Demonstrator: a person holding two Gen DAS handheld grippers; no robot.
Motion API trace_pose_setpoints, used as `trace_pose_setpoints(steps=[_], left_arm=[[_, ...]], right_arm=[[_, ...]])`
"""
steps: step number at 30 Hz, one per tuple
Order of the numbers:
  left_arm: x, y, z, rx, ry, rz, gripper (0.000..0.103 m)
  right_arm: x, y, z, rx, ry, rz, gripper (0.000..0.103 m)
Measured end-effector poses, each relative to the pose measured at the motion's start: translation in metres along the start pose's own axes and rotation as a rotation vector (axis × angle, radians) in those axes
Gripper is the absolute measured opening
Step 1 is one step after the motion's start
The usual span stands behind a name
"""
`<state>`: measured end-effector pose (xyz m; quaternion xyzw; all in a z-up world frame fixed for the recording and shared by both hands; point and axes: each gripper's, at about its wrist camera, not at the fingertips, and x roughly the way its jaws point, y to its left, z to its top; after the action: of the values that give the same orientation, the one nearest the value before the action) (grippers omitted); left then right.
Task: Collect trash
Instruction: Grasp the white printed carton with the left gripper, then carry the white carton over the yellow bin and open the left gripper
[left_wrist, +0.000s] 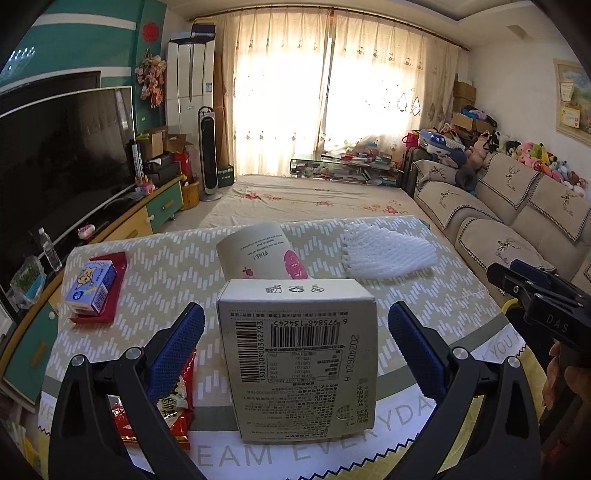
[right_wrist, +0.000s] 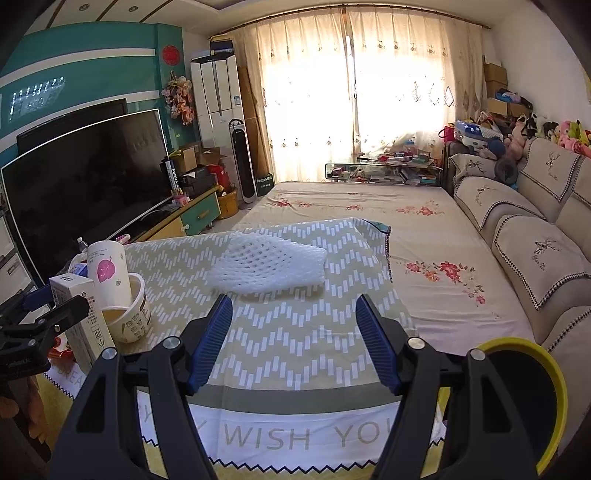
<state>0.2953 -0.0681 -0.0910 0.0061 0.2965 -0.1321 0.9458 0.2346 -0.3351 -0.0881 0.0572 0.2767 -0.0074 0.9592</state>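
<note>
The job looks like it is just starting; nothing seems to be in the yellow bin (right_wrist: 517, 402) yet, though only part of its dark inside shows, at about 4 o'clock from the right gripper (right_wrist: 293, 345), off the near corner of the table (right_wrist: 295, 332).

The left gripper (left_wrist: 295, 354) has its jaws spread wide, one on each side of the white box (left_wrist: 301, 354); the blue pads are not touching the box; so I think the box is the first thing to be picked up, but it is not held yet.

The right gripper has its jaws spread too, with nothing between them; the white foam net (right_wrist: 267, 267) lies at 12 o'clock from it, a little way off.

Still on the table: the paper cup (left_wrist: 258, 251) at 12 o'clock behind the box; the red snack wrapper (left_wrist: 177, 402) at 8 o'clock, under the left finger; the little blue box (left_wrist: 92, 288) on a red tray (left_wrist: 110, 291) at 10 o'clock; a paper bowl (right_wrist: 129, 314) beside the cup.

So all the trash is still left to collect.
</note>
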Motion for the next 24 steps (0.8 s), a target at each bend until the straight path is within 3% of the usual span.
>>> trace_pose_setpoints(steps=[3,7,9,24], left_arm=[[0.007,0.003,-0.002,-0.012,0.017,0.007,0.098],[0.011,0.001,-0.004,0.014,0.027,0.007,0.080],[0.011,-0.001,-0.006,0.029,0.024,0.012,0.075],[-0.044,-0.031,0.008,0.072,-0.041,-0.038,0.074]], right_arm=[[0.000,0.001,-0.001,-0.005,0.002,-0.002,0.066],[0.002,0.000,-0.001,-0.003,0.008,-0.002,0.067],[0.002,0.000,-0.001,-0.005,0.006,-0.004,0.067],[-0.013,-0.015,0.007,0.030,-0.052,-0.048,0.067]])
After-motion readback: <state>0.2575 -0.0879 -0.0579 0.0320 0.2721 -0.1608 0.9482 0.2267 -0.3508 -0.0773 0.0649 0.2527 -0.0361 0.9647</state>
